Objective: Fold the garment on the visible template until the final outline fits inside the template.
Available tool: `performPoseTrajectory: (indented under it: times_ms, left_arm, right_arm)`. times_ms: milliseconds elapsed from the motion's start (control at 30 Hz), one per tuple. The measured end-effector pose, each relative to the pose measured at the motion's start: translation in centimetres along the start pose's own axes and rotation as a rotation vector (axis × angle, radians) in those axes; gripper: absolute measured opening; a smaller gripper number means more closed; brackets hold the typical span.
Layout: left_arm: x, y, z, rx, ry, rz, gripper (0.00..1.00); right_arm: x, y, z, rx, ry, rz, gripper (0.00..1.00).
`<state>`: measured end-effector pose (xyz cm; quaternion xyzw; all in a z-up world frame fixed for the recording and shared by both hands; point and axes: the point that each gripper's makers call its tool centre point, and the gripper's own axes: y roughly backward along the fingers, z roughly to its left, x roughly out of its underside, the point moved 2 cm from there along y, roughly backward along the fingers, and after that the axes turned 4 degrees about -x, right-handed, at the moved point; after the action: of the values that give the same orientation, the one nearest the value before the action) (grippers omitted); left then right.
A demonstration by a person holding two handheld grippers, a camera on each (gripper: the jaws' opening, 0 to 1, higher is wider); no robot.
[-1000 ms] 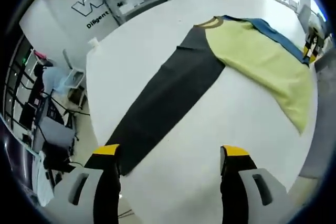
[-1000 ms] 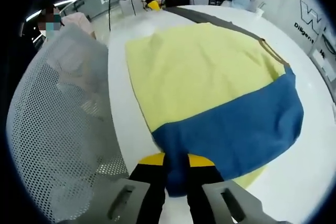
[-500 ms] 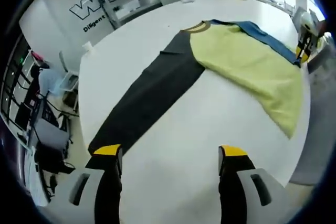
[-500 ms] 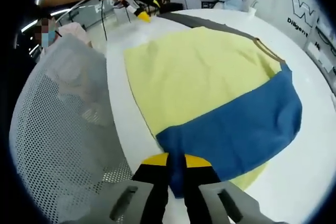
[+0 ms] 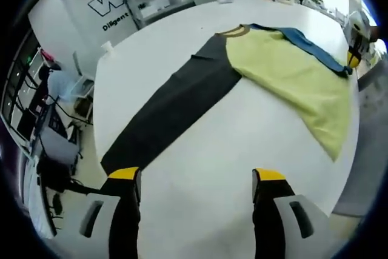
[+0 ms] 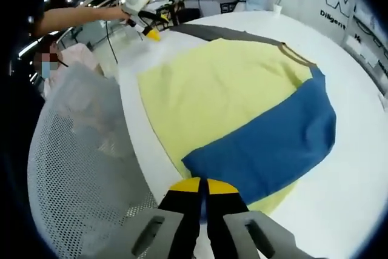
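White round table point(image 5: 200, 162) in lab space, shelving and logo wall behind. Long-sleeve shirt point(image 5: 285, 68) spread across far half: yellow body, dark grey sleeve point(image 5: 173, 110) stretched toward near edge, blue sleeve point(image 6: 267, 141) folded over yellow body. Left gripper point(image 5: 197, 177) hovering over bare tabletop beside grey cuff, jaws wide apart, holding nothing. Right gripper point(image 6: 203, 185) clamped tight at blue sleeve's end, cloth between jaws likely but can't confirm. No template outline discernible. Risks: blue cuff slipping out mid-fold on a thin pinch; pulling dragging yellow body off table edge; mesh chair point(image 6: 85, 186) close, snag hazard.
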<state>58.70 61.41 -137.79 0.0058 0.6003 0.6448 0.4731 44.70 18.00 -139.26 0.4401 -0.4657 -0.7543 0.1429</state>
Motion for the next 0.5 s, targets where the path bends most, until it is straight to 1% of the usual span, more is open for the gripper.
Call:
performPoseTrajectory:
  times_ms: [67,133,200,300,333,400,433,500]
  left_arm:
    - [0.0,0.2,-0.2,0.006,0.001,-0.014,0.78]
    - [-0.3,0.4,-0.7,0.029,0.006,-0.045,0.79]
    - [-0.4,0.6,-1.1,0.048,-0.007,-0.067,0.81]
    - [-0.8,0.9,-1.5,0.062,-0.019,-0.099,0.83]
    - [-1.1,1.0,-1.8,0.080,-0.015,-0.124,0.85]
    - [-1.4,1.3,-2.2,0.106,-0.010,-0.147,0.88]
    - [-1.8,1.5,-2.6,0.126,-0.010,-0.175,0.88]
    - [-2.2,1.9,-3.2,0.148,-0.020,-0.211,0.89]
  right_arm:
    - [-0.3,0.7,-0.5,0.011,0.009,-0.007,0.00]
    - [-0.6,1.4,-1.1,0.025,0.018,-0.005,0.00]
    - [-0.8,2.0,-1.7,0.036,-0.005,-0.011,0.00]
    - [-1.1,2.9,-2.5,0.058,-0.002,-0.024,0.00]
    - [-1.2,3.3,-2.8,0.063,-0.002,-0.029,0.00]
    - [-1.3,4.1,-3.2,0.072,-0.001,-0.036,0.00]
    - [-1.3,4.4,-3.4,0.074,0.001,-0.039,0.00]
    - [-1.4,5.1,-4.0,0.090,-0.007,-0.047,0.00]
